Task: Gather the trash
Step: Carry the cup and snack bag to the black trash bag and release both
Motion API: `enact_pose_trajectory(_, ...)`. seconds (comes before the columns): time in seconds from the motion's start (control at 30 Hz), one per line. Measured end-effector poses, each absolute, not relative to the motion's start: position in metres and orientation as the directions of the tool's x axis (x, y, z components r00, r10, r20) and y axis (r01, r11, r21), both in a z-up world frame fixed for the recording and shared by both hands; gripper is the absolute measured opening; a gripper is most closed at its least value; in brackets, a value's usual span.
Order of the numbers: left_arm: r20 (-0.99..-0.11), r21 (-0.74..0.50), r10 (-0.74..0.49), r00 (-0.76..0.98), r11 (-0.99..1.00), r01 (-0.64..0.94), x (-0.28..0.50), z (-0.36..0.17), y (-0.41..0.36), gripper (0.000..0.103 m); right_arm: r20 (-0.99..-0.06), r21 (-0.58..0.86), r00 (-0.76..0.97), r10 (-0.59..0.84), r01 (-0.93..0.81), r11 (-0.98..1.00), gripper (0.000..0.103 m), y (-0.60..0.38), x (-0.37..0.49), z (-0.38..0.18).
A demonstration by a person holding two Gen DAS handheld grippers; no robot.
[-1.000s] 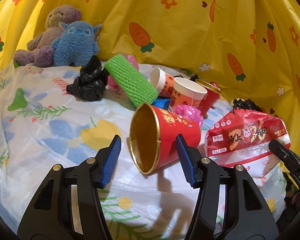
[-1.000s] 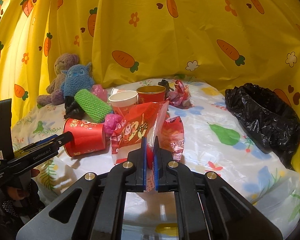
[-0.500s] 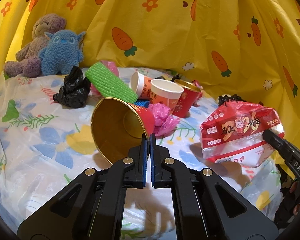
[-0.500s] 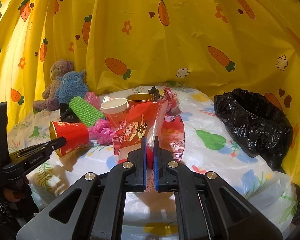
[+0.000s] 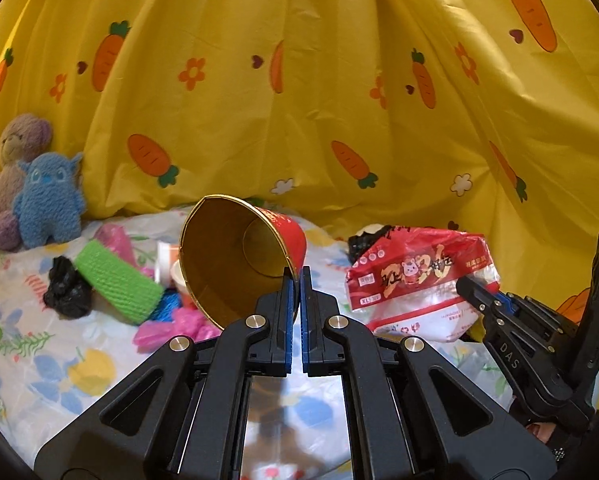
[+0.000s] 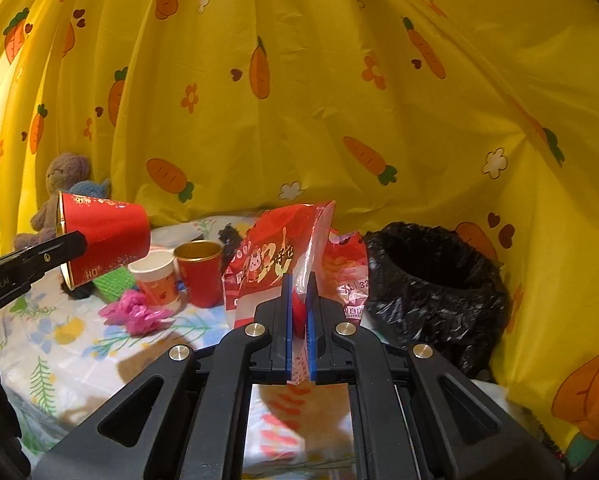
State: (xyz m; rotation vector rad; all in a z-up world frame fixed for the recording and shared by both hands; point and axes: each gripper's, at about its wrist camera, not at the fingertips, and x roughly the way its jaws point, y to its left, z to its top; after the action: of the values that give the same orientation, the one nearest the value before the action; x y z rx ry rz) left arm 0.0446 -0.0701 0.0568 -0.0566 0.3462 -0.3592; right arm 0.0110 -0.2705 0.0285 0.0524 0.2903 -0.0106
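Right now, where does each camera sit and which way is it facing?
Left wrist: sits on the left tool, looking along its fingers at the red cup it pinches by the rim, with the yellow carrot curtain beyond; the right tool shows at right.
Right wrist: sits on the right tool, looking past the red snack bag it clamps toward the curtain, with the black trash bag at right; the left tool shows at left.
Shared: cup, snack bag, curtain, each other's tool.
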Motion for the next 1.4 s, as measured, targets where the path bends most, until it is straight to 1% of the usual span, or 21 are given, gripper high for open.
enact_pose_trajectory(0.27,-0.295,-0.16,-0.538,0.79,0.842,0.515,0.097,0.061,-0.158,0.002,-0.21,0.008,0.935,-0.285,0.293,0.956,0.006,-0.33,0.035,0.041)
enact_pose_trajectory(0.4,-0.284,-0.174,-0.613,0.737,0.789,0.589,0.13,0.053,-0.196,0.002,-0.209,0.009,0.903,-0.376,0.386,0.922,0.007,-0.362,0.057,0.034)
enact_pose_trajectory(0.53,-0.305,-0.204,-0.652,0.695,0.757,0.621,0.165,0.042,-0.229,0.002,-0.218,0.004,0.871,-0.441,0.453,0.892,0.007,-0.388,0.076,0.027)
enact_pose_trajectory(0.6,-0.308,-0.227,-0.672,0.673,0.739,0.634,0.182,0.037,-0.241,0.002,-0.228,0.004,0.859,-0.458,0.471,0.882,0.007,-0.399,0.084,0.025)
enact_pose_trajectory(0.73,-0.315,-0.237,-0.695,0.647,0.717,0.655,0.205,0.033,-0.264,0.002,-0.236,-0.023,0.844,-0.481,0.49,0.871,0.006,-0.41,0.1,0.019)
enact_pose_trajectory(0.9,-0.345,-0.203,-0.698,0.628,0.708,0.676,0.223,0.024,-0.297,0.002,-0.271,-0.026,0.832,-0.483,0.496,0.868,0.006,-0.421,0.119,0.011)
enact_pose_trajectory(1.07,-0.386,-0.241,-0.715,0.583,0.688,0.684,0.242,0.009,-0.312,0.002,-0.304,-0.037,0.827,-0.472,0.485,0.874,0.007,-0.428,0.136,0.004)
enact_pose_trajectory(1.33,-0.397,-0.331,-0.758,0.517,0.644,0.69,0.256,0.005,-0.317,0.002,-0.339,-0.028,0.819,-0.462,0.482,0.875,0.007,-0.433,0.146,-0.005)
enact_pose_trajectory(1.4,-0.405,-0.333,-0.756,0.514,0.646,0.687,0.256,0.004,-0.319,0.002,-0.338,-0.031,0.819,-0.463,0.482,0.875,0.007,-0.433,0.148,-0.005)
